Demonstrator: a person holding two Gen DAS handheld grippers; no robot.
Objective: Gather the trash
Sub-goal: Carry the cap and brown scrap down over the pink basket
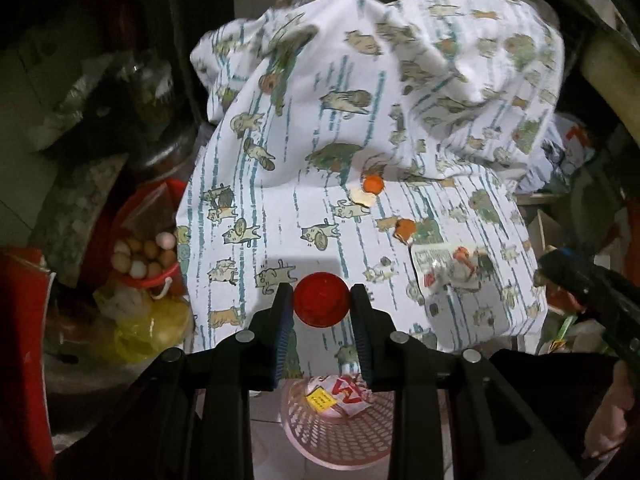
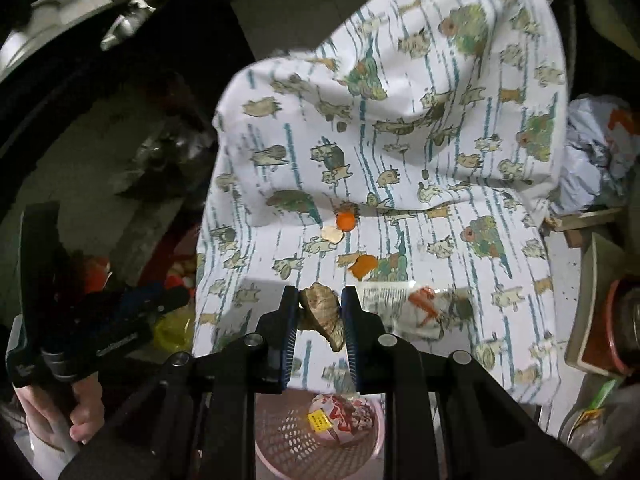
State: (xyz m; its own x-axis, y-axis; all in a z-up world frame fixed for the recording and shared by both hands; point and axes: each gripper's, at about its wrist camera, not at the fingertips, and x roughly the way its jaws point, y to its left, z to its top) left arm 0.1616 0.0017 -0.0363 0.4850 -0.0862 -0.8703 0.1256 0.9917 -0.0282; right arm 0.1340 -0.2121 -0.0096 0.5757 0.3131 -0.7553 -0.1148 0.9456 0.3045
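From your left wrist view, your left gripper [image 1: 322, 300] is clamped on a round red plastic bottle cap [image 1: 321, 299], held above the front edge of the desk under the white cat-print cloth [image 1: 280, 184]. Right below sits the pink perforated plastic basket [image 1: 340, 436], with one crumpled red-and-white wrapper [image 1: 340, 396] already in it. So I'd say you're partway: one piece binned, one in this grip and not dropped yet.

On the cloth I count two bits of orange peel [image 1: 374, 183] [image 1: 405, 228], one pale peel scrap [image 1: 363, 198] touching the farther orange bit, and one clear printed plastic wrapper [image 1: 448, 268] near the right edge. Four pieces to go. The red bucket of eggs [image 1: 146, 256] off to the left doesn't look like trash.

Right wrist view: your right gripper [image 2: 319, 312] is closed on a brownish dried husk-like scrap [image 2: 324, 316], also hanging over the basket [image 2: 280, 440], the one wrapper [image 2: 340, 416] inside. Same leftovers here: two orange peels [image 2: 345, 221] [image 2: 363, 265], one pale scrap [image 2: 332, 234], one clear wrapper [image 2: 404, 304]. Your other gripper's handle shows at far left.

So: one binned, two held, four left, going by what's visible.
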